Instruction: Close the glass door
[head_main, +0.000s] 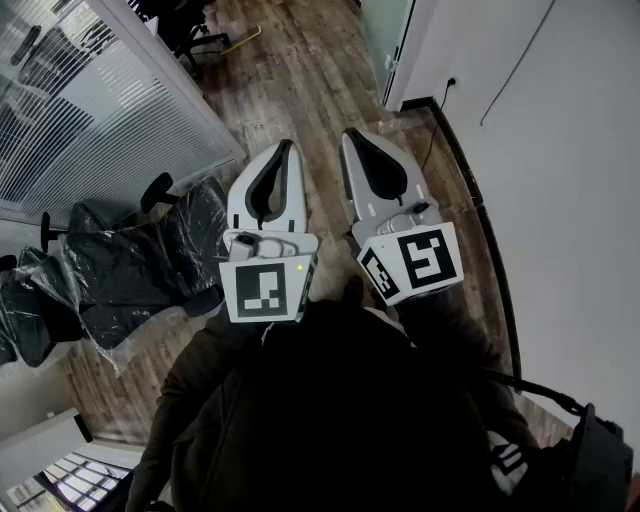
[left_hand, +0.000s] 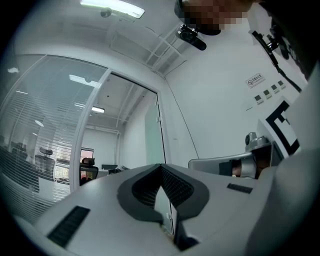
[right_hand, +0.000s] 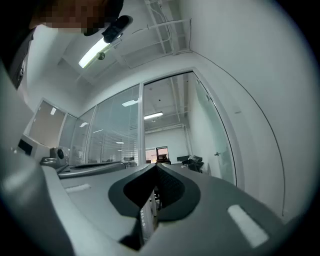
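Note:
The glass door (head_main: 384, 35) is a frosted pane standing open ahead of me, next to the white wall. In the left gripper view the glass door (left_hand: 152, 134) shows beyond the jaws, in the doorway. In the right gripper view the glass door (right_hand: 214, 131) lies along the right wall, with a small handle (right_hand: 216, 154) on it. I hold both grippers side by side in front of my chest, well short of the door. The left gripper (head_main: 291, 146) is shut on nothing. The right gripper (head_main: 351, 134) is also shut and empty.
A glass partition with blinds (head_main: 95, 100) runs along the left. Several office chairs wrapped in plastic (head_main: 130, 265) stand beside it. A white wall (head_main: 560, 150) with a cable and a socket (head_main: 450, 82) borders the right. Wooden floor (head_main: 300, 70) leads to the doorway.

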